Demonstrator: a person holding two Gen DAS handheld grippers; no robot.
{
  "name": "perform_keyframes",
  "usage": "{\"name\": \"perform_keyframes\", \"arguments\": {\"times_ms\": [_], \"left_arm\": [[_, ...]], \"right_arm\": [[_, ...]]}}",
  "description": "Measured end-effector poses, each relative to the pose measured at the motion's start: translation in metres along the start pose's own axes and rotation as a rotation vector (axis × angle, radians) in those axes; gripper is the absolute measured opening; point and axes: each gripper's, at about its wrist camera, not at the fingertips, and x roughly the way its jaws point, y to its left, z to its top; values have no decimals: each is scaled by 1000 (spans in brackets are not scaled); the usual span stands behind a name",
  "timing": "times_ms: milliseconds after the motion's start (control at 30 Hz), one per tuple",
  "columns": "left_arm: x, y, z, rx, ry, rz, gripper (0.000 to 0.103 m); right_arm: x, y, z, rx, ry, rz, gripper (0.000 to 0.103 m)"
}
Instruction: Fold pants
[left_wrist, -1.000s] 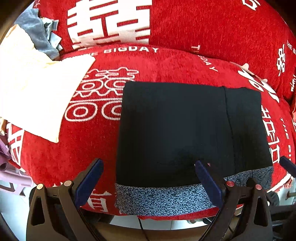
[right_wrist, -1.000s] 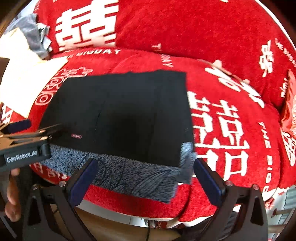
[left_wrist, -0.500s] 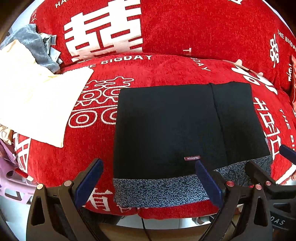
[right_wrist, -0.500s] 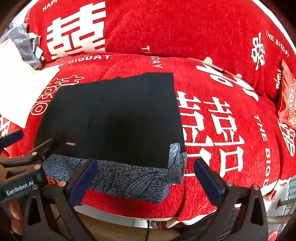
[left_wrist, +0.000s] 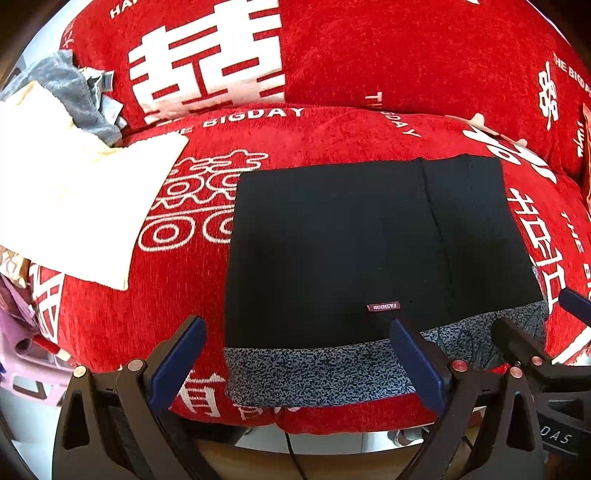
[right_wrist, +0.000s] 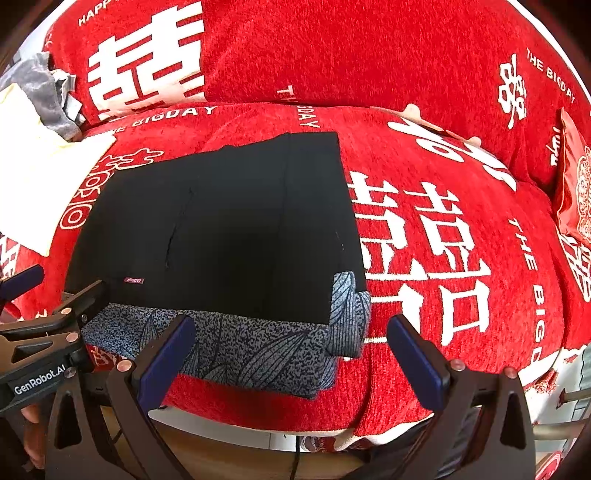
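Black pants (left_wrist: 351, 251) lie folded into a flat rectangle on the red sofa seat (left_wrist: 177, 288), with a small "FASHION" tag near the front edge. A blue-grey patterned layer (left_wrist: 317, 365) shows under the front edge. They also show in the right wrist view (right_wrist: 221, 229). My left gripper (left_wrist: 295, 362) is open and empty, just in front of the pants' front edge. My right gripper (right_wrist: 291, 354) is open and empty, in front of the pants' front right corner.
A cream cloth (left_wrist: 74, 206) and a grey garment (left_wrist: 74, 96) lie on the sofa at the left. Red back cushions (left_wrist: 369, 55) rise behind. A red patterned cushion (right_wrist: 576, 192) sits at the far right. The sofa's front edge drops to the floor below the grippers.
Both grippers have drawn back and up from the pants, so the pants look smaller and farther. The tag has come into sight. The pants themselves have not moved.
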Motion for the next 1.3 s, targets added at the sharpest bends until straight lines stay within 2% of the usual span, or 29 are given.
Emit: {"name": "perform_keyframes", "arguments": {"times_ms": [1300], "left_arm": [[6, 10, -4, -14, 41, -11, 100]], "right_arm": [[-5, 5, -1, -22, 2, -10, 103]]}}
